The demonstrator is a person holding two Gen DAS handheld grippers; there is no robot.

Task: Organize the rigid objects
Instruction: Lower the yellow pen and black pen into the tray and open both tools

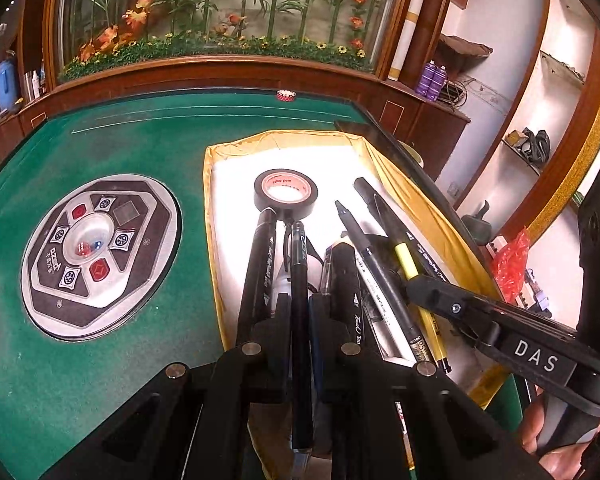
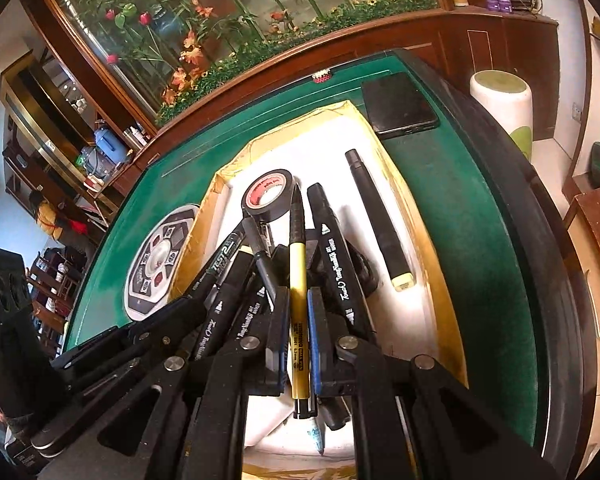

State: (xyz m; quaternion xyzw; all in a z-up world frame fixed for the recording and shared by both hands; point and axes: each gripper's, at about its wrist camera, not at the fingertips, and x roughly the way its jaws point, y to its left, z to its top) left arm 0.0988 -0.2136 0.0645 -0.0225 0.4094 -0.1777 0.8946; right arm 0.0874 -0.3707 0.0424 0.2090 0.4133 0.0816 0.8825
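Left tool (image 1: 300, 312) grips a black pen (image 1: 300, 320); right tool (image 2: 298, 320) grips a yellow pen (image 2: 298, 300), label seemingly "Touch".

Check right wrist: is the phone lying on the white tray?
No, the phone lies on the green felt, beyond the tray's far corner.

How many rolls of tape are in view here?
1. The black tape roll sits in the white tray, at the far end of the pile of pens, against some tips. A second could be hidden under the pens.
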